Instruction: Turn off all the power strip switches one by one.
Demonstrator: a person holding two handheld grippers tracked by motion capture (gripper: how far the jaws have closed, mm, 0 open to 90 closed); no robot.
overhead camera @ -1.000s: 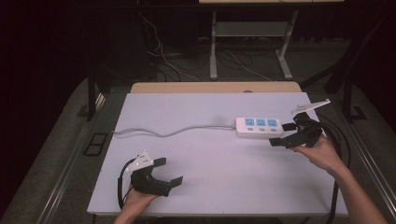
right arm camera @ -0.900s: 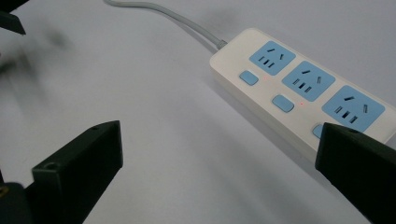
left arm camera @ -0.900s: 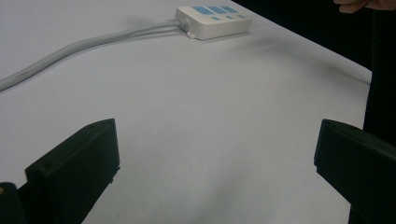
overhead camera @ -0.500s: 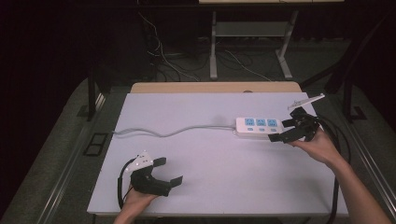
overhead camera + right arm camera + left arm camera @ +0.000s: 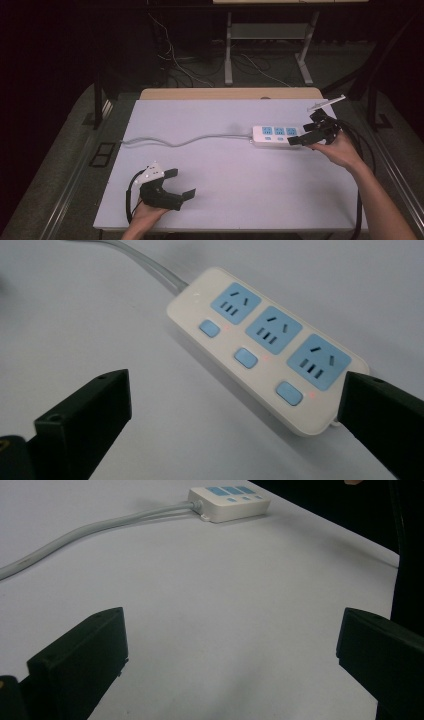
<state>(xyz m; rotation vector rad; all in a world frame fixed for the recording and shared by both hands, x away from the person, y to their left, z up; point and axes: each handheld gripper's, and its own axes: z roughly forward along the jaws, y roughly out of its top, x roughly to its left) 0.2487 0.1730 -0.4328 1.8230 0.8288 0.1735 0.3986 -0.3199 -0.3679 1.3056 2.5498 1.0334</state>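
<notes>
A white power strip with three blue sockets and three blue switches lies at the table's right, its grey cable running off to the left. My right gripper hovers open at the strip's right end, jaws pointing left along it. In the right gripper view the power strip lies between and ahead of the open right gripper, small red lights beside its switches. My left gripper rests open near the front left, holding nothing. The left gripper faces the far power strip and cable.
The white table has a wooden strip along its back edge. Beyond it stand metal table legs and loose cables on the dark floor. Black cables trail from the right gripper off the right edge.
The right gripper has shifted slightly away from the person and closer over the power strip's right end. The left gripper has stayed put.
</notes>
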